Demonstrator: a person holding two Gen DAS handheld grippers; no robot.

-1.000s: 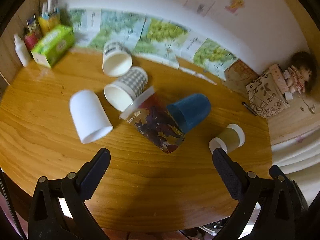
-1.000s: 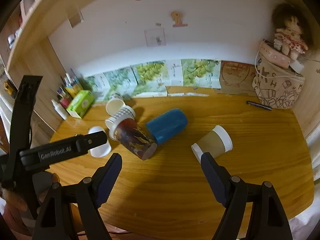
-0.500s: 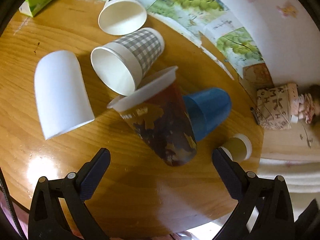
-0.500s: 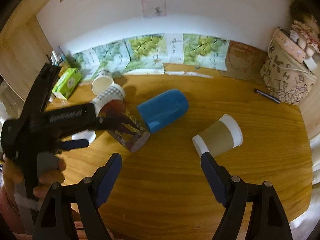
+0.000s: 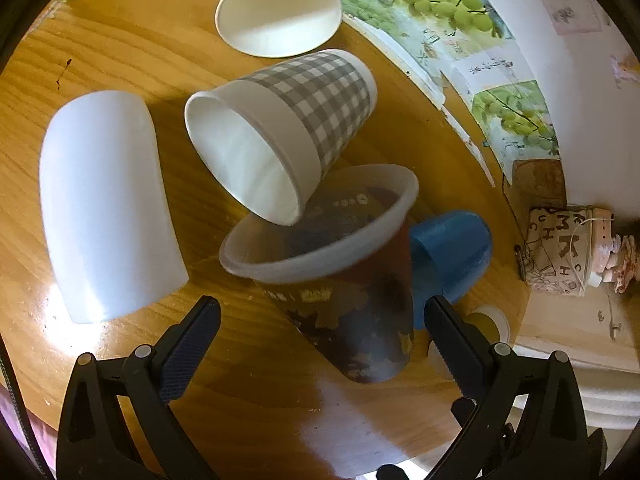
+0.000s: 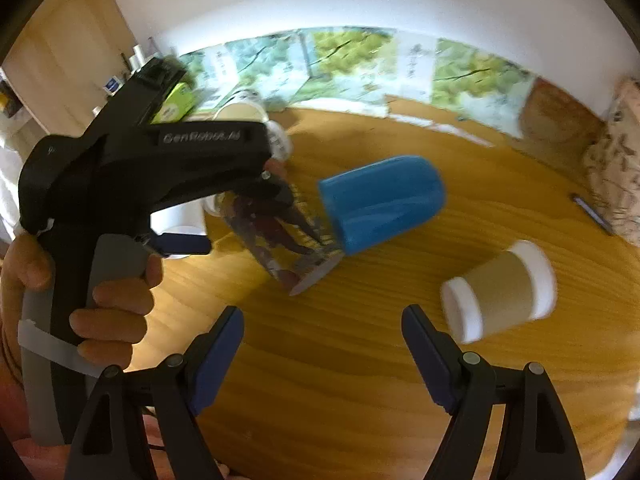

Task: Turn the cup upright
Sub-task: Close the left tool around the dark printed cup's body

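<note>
- My left tongs (image 5: 318, 322) gape wide and grip nothing; I hold them around the printed plastic cup (image 5: 344, 280), which lies on its side on the bench (image 5: 260, 400), because I judge it the cup to flip.
- Against that cup, a gingham paper cup (image 5: 288, 120) leans on its rim and a blue cup (image 5: 450, 254) touches its far side, so closing could nudge both.
- My right tongs (image 6: 322, 334) hang open and empty, short of a brown sleeved cup (image 6: 502, 294), well apart from the printed cup.
</note>
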